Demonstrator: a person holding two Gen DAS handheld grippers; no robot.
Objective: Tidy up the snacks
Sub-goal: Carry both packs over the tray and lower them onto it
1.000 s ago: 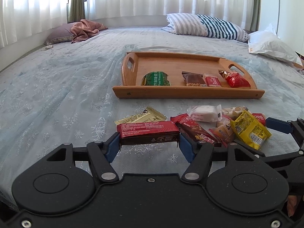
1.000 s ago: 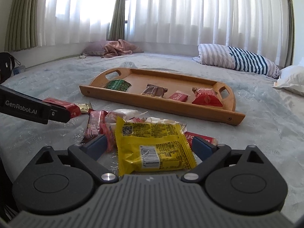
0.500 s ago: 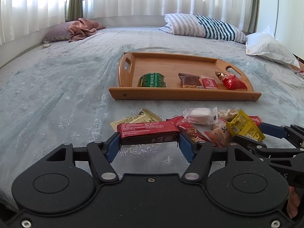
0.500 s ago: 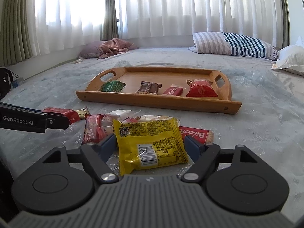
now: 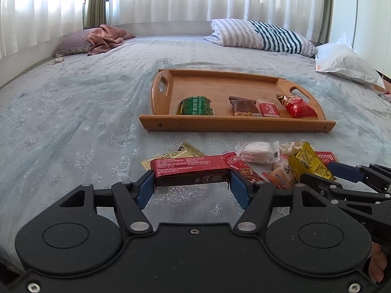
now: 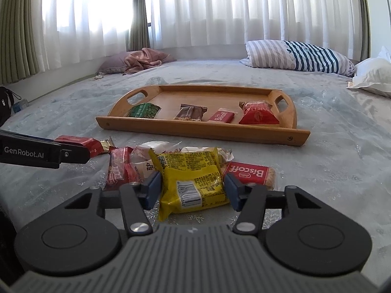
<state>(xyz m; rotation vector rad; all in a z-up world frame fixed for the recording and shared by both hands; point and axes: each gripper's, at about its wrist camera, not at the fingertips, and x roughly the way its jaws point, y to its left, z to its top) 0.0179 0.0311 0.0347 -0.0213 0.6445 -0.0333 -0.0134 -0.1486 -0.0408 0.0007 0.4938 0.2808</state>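
Below the tray (image 5: 234, 125), at its 6 o'clock, left gripper (image 5: 193, 186) pinches the red bar (image 5: 190, 169); right gripper (image 6: 191, 189), jaws closing, squeezes the yellow packet (image 6: 193, 183). Pick-up step; next, lift both toward the tray's 12 o'clock.

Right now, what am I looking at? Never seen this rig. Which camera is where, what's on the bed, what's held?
No robot arm here: a person carries a hand-held two-finger gripper in each hand, each with a fisheye camera looking along its fingers.

Left wrist view: the left gripper is shut on a long red bar, one pad on each end.

Right wrist view: the right gripper is closing, both pads already squeezing a yellow packet.

On the bedspread, a wooden tray holds four snacks in a row: a green pack, a brown bar, a small red Biscoff, a red bag. Loose snacks lie in a pile in front of it, including another Biscoff pack.
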